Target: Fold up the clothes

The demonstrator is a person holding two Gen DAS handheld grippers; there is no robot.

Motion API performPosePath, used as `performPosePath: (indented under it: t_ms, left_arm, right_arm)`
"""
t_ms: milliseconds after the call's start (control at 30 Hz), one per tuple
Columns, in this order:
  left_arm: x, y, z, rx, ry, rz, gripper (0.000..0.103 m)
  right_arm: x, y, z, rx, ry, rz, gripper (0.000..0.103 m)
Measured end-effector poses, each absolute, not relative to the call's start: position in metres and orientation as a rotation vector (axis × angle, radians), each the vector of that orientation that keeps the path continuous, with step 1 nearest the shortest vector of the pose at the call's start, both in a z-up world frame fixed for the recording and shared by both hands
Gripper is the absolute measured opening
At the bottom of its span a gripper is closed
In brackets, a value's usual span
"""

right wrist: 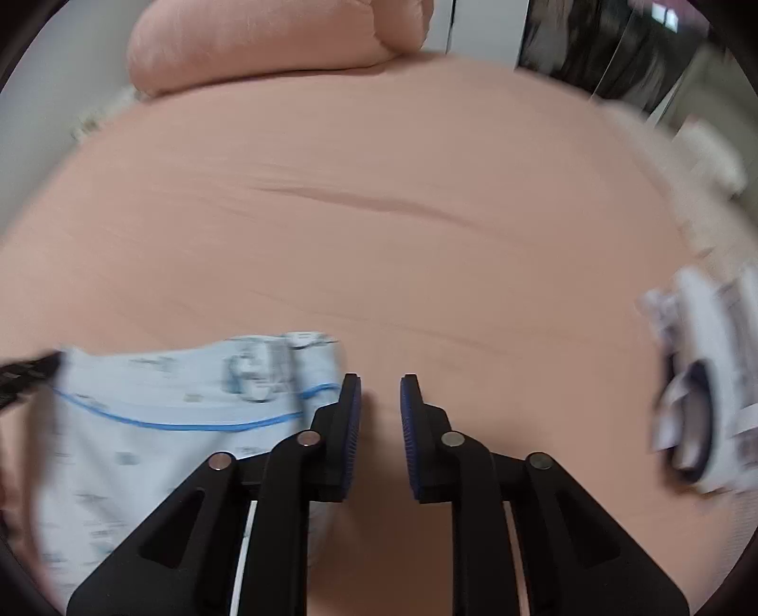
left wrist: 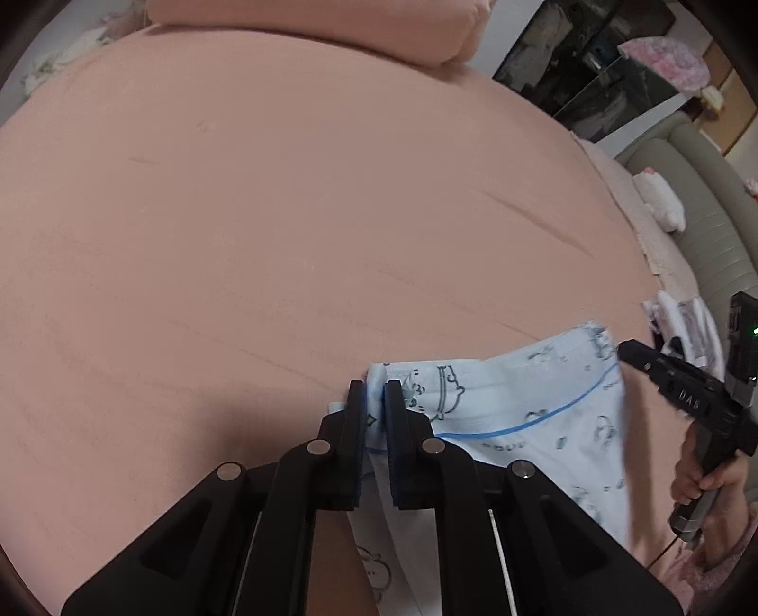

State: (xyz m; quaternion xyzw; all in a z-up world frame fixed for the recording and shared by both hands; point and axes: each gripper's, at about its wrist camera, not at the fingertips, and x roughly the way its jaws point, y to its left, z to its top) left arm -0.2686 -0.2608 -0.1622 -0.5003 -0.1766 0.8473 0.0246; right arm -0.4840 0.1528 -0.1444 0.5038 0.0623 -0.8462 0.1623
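A light blue garment with small cartoon prints and a blue piping line lies on the pink bed. My left gripper is shut on the garment's left corner, with cloth between the pads. My right gripper is open and empty, just right of the garment's right edge. In the left wrist view the right gripper sits at the garment's far right corner. The right wrist view is blurred by motion.
The pink bed sheet fills both views. A rolled pink quilt lies at the far end. A white and dark garment pile sits at the right. A grey padded bed edge and dark shelves are at the right.
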Motion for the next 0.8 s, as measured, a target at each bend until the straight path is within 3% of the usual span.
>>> performPosePath:
  t_ms: [67, 133, 167, 200, 267, 367, 567, 600, 633, 700, 733, 800]
  left_arm:
    - [-0.266, -0.264, -0.156, -1.537, -0.548, 2.625, 0.017]
    - [-0.264, -0.265, -0.157, -1.553, -0.554, 2.603, 0.017]
    - [-0.263, -0.265, -0.158, -1.56, -0.565, 2.574, 0.017]
    - [-0.262, -0.264, -0.16, -1.566, -0.576, 2.545, 0.017]
    - [-0.265, -0.26, -0.162, -1.585, -0.532, 2.545, 0.017]
    - [-0.272, -0.251, -0.165, -1.608, -0.478, 2.559, 0.017]
    - [-0.267, -0.269, -0.165, -1.71, -0.43, 2.685, 0.016]
    - [-0.266, -0.276, -0.165, -1.733, -0.436, 2.711, 0.016]
    - [-0.265, -0.284, -0.167, -1.731, -0.528, 2.667, 0.017]
    - [-0.263, -0.296, -0.17, -1.694, -0.733, 2.532, 0.038]
    - [-0.263, -0.298, -0.169, -1.652, -0.795, 2.473, 0.058]
    - [-0.262, -0.292, -0.166, -1.584, -0.812, 2.398, 0.063]
  right_arm:
    - [-0.48, 0.153, -0.135, 1.396, 0.174, -2.336, 0.04]
    - [-0.479, 0.142, -0.134, 1.375, 0.299, -2.325, 0.051]
    - [-0.48, 0.136, -0.137, 1.377, 0.385, -2.326, 0.052]
    - [-0.482, 0.131, -0.145, 1.409, 0.442, -2.295, 0.052]
    - [-0.485, 0.125, -0.159, 1.46, 0.5, -2.223, 0.033]
    - [-0.478, 0.126, -0.155, 1.401, 0.575, -2.225, 0.021]
    - [-0.482, 0.151, -0.149, 1.358, 0.654, -2.356, 0.02]
    - [-0.487, 0.161, -0.148, 1.384, 0.599, -2.38, 0.022]
    - [-0.493, 0.172, -0.147, 1.419, 0.528, -2.396, 0.031]
    - [-0.503, 0.193, -0.145, 1.484, 0.381, -2.403, 0.041]
    - [-0.504, 0.204, -0.144, 1.512, 0.304, -2.381, 0.044]
    - [-0.506, 0.226, -0.14, 1.555, 0.155, -2.328, 0.05]
